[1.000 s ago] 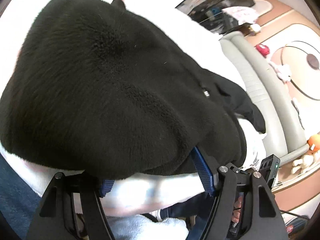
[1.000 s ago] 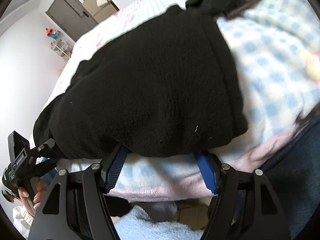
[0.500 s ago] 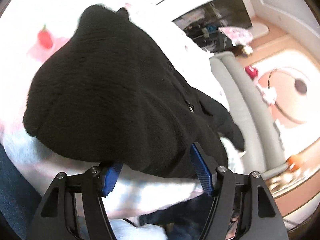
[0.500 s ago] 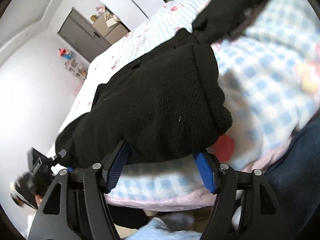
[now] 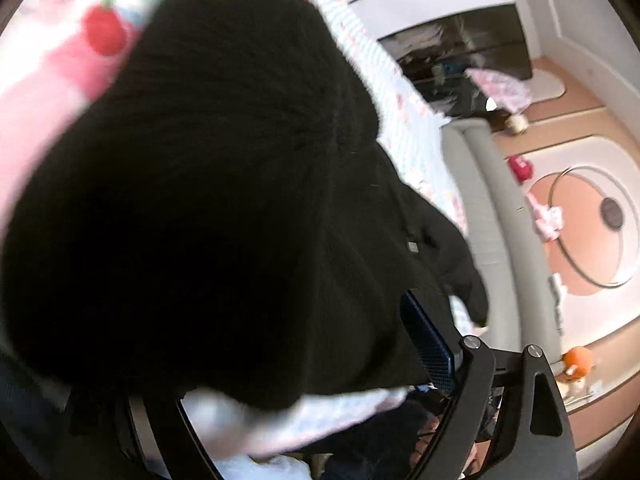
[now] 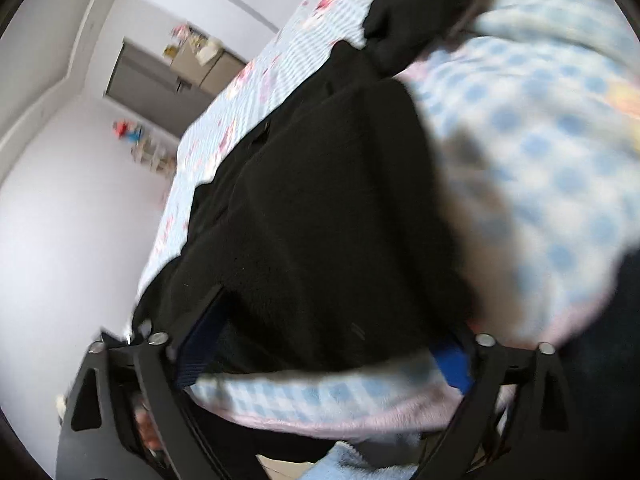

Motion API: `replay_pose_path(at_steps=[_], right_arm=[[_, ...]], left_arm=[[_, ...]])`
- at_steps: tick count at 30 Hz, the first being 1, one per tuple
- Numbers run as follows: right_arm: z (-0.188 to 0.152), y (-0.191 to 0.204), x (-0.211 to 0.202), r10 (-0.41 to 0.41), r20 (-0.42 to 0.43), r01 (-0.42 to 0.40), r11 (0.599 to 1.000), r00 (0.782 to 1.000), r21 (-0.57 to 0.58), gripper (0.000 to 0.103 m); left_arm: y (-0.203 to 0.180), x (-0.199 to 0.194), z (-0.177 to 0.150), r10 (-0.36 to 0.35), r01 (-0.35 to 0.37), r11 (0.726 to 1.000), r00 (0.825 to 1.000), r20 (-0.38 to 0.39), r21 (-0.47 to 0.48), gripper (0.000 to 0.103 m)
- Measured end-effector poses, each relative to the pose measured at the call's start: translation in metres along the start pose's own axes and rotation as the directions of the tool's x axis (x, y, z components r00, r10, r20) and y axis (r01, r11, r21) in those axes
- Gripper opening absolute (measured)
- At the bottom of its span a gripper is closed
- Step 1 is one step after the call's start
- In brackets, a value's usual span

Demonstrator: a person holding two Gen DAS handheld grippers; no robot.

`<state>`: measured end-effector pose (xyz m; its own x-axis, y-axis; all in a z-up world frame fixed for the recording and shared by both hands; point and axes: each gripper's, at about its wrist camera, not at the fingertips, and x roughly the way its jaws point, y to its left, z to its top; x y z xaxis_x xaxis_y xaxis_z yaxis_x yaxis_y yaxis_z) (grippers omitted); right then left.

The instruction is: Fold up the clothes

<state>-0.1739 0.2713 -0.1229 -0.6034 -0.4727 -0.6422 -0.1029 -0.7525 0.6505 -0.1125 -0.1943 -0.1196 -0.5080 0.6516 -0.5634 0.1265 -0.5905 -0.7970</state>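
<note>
Checked bedspread (image 6: 560,152), grey cabinet (image 6: 140,76)

Legible text, labels, brands, numbers, signs: none in either wrist view. One small grey tag (image 5: 412,246) sewn on the black fleece garment (image 5: 208,200), too small and blurred to tell whether it carries print. Blue checked blanket (image 6: 552,152): picture motifs only, no lettering that can be read

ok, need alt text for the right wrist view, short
A black fleece garment fills the middle of the frame, lying on a blue-and-white checked blanket with its near edge between the blue-padded fingers of the right claw. A white wall and a grey cabinet sit blurred behind.
</note>
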Motion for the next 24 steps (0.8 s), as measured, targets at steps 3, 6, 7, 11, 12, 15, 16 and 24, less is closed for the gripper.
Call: replay_pose_path(at_steps=[3, 6, 7, 11, 12, 15, 16, 24], right_arm=[[0.005, -0.006, 0.018, 0.003, -0.009, -0.003, 1.0, 1.0, 0.012, 0.095], [0.011, -0.012, 0.033, 0.016, -0.01, -0.015, 0.999, 1.0, 0.039, 0.095], [0.011, -0.011, 0.035, 0.008, -0.008, -0.008, 0.999, 1.0, 0.031, 0.095], [0.01, 0.003, 0.032, -0.023, 0.025, 0.024, 0.999, 0.999, -0.043, 0.07], [0.01, 0.009, 0.027, -0.031, 0.038, 0.034, 0.997, 0.999, -0.071, 0.06], [0.008, 0.025, 0.006, -0.033, 0.078, 0.042, 0.992, 0.996, -0.12, 0.051], [0.008, 0.029, -0.003, -0.03, 0.091, 0.042, 0.99, 0.995, -0.132, 0.05], [-0.031, 0.047, -0.074, 0.026, 0.098, -0.009, 0.986, 0.995, -0.164, 0.049]], left_arm=[[-0.004, 0.011, 0.004, 0.043, -0.043, 0.999, 0.999, 0.008, 0.01, 0.088], [-0.006, 0.012, 0.003, 0.062, -0.063, 0.997, 0.998, 0.029, 0.032, 0.088], [-0.007, 0.013, 0.003, 0.068, -0.07, 0.997, 0.997, 0.036, 0.04, 0.085], [-0.024, 0.0, -0.002, 0.098, -0.109, 0.987, 0.991, 0.095, 0.118, 0.049], [-0.031, -0.005, -0.004, 0.103, -0.119, 0.983, 0.988, 0.113, 0.141, 0.046], [-0.053, -0.019, -0.01, 0.102, -0.13, 0.972, 0.984, 0.149, 0.198, 0.04], [-0.059, -0.023, -0.012, 0.099, -0.132, 0.968, 0.983, 0.157, 0.215, 0.039], [-0.052, -0.055, -0.051, 0.058, -0.071, 0.983, 0.995, 0.082, 0.169, 0.038]])
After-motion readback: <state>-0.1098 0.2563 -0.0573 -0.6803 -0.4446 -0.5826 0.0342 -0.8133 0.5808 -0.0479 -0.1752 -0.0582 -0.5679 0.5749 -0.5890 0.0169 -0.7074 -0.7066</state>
